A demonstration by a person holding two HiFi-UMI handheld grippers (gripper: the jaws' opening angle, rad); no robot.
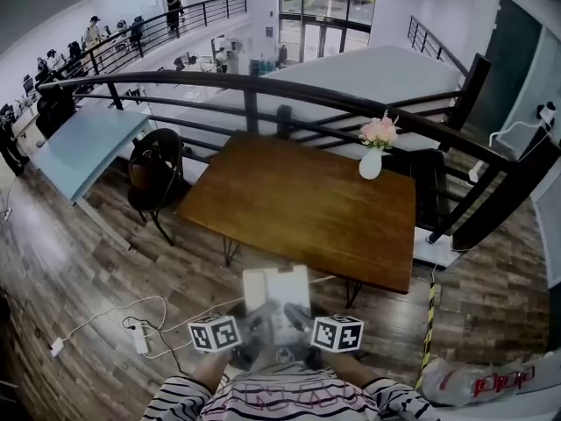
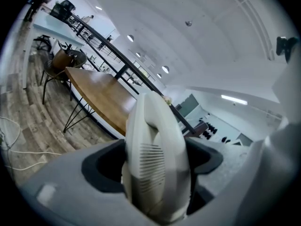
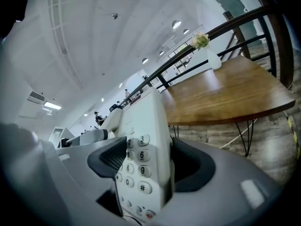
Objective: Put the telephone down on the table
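You hold the telephone (image 1: 276, 298) in the air, just short of the counter's (image 1: 298, 209) near edge and not touching it. The left tongs (image 1: 254, 321) are clamped on its handset (image 2: 155, 159), with a dark pad pressed to each side of the pale shell. The right tongs (image 1: 298, 318) are clamped on the opposite side, gripping the body beside the keypad (image 3: 136, 166); one pad lies over the left columns of keys and the other sits against the outer wall of the casing.

Nearly all of the counter's wooden top is bare. The only thing on it is a white vase (image 1: 372, 158) of pink flowers, standing at the counter's far right corner, well apart from the near edge facing you. The near edge runs slanted across your view, its left end farther from you than its right end.

A dark railing (image 1: 263, 86) curves just beyond the counter's far edge. A chair (image 1: 156, 178) stands near the counter's left corner. On the floor (image 1: 79, 261) off the counter's near left side lies a power strip (image 1: 140, 336), with white cables trailing toward the counter's legs. The counter's right edge ends close to the railing posts.
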